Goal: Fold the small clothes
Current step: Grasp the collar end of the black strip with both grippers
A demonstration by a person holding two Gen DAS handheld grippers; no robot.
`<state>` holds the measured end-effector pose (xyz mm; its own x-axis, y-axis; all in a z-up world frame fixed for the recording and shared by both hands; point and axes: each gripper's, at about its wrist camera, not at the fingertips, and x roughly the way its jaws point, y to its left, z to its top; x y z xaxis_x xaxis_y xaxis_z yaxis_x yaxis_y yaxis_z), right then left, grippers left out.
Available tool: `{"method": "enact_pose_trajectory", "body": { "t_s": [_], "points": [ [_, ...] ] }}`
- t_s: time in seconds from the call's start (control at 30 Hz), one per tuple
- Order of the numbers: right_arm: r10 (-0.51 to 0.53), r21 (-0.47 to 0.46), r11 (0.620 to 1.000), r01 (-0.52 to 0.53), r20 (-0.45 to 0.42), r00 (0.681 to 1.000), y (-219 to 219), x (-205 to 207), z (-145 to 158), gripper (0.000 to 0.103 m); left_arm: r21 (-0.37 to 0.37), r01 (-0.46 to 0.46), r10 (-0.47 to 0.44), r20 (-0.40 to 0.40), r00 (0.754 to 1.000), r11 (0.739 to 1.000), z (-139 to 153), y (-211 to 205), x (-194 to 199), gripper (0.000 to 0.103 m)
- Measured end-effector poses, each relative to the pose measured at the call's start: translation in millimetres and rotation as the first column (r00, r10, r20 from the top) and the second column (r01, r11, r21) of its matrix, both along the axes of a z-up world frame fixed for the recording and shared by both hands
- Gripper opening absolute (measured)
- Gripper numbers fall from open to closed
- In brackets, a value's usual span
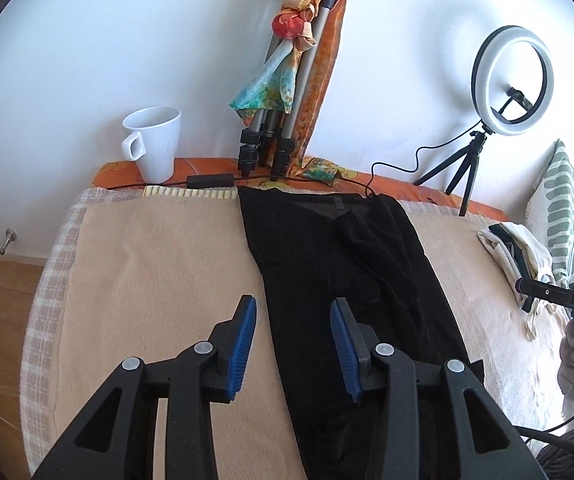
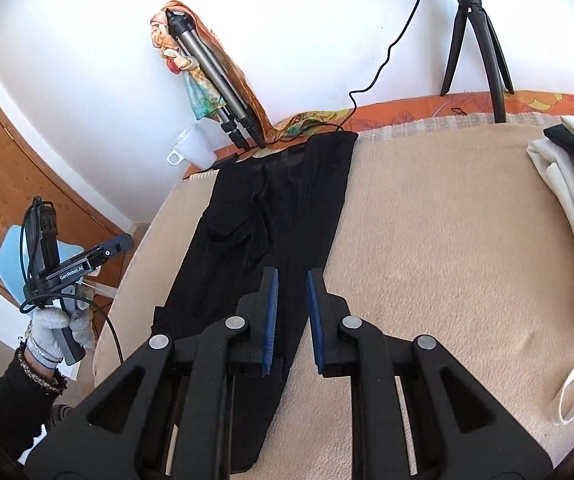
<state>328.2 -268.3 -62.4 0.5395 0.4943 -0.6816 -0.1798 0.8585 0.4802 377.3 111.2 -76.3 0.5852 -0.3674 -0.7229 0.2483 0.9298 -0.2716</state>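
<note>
Covering most of the surface is a beige blanket [image 1: 159, 264], with a checked cloth [image 1: 47, 292] showing along its left edge and an orange patterned sheet [image 1: 415, 189] behind it by the white wall. Down the middle of the blanket lies a long black garment [image 1: 347, 264], stretched flat from the far edge toward the near one, a loose fold bunched in its upper half. At the right side of the blanket sits a small pile of pale and dark clothes [image 2: 567, 200], well apart from the black piece, near a striped pillow [image 1: 559, 200]. Against the wall leans a folded tripod [image 1: 287, 92] wrapped in a colourful scarf [image 1: 299, 20]; a ring light [image 1: 513, 80] stands to its right on a short stand, and a white mug [image 1: 155, 142] stands to its left.

The left gripper [image 1: 293, 346] hangs above the garment's left edge, jaws spread wide and holding nothing. The right gripper [image 2: 291, 316] hangs over the lower part of the garment near its right edge, blue pads [image 2: 271, 312] parted with a narrow gap, nothing between them. A gloved hand [image 2: 53, 330] grips the left tool's handle.
</note>
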Motion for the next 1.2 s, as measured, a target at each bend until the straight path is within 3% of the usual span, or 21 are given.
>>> {"method": "enact_pose_trajectory", "body": {
  "t_s": [0.4,0.63,0.83,1.0,1.1,1.2],
  "points": [
    [0.016,-0.001,1.0,-0.016,-0.113,0.993,-4.3,112.5,-31.8,0.016,-0.025,-0.008,0.006,-0.094,0.996,1.0,-40.7,0.2,112.0,0.042],
    [-0.008,0.107,0.994,0.026,-0.166,0.986,-8.2,167.6,-65.1,0.016,-0.057,-0.01,0.001,-0.148,0.989,0.998,-68.7,-3.2,154.2,0.046],
    [0.013,0.093,0.996,0.003,-0.168,0.986,5.6,192.0,-78.7,0.016,-0.02,0.008,-0.011,-0.164,0.986,1.0,-84.4,-10.0,179.9,0.046],
    [0.024,0.07,0.997,-0.014,-0.158,0.987,18.0,206.3,-86.7,0.016,0.022,0.023,-0.02,-0.14,0.99,0.999,-87.5,-18.9,189.8,0.043],
    [0.028,0.045,0.999,-0.022,-0.155,0.987,26.7,212.0,-91.5,0.016,0.079,0.032,-0.023,-0.113,0.993,0.996,-88.7,-26.3,192.8,0.036],
    [0.041,0.041,0.999,-0.035,-0.147,0.988,32.2,212.4,-92.8,0.016,0.09,0.046,-0.037,-0.098,0.995,0.995,-90.7,-31.1,193.7,0.024]
  ]
}}
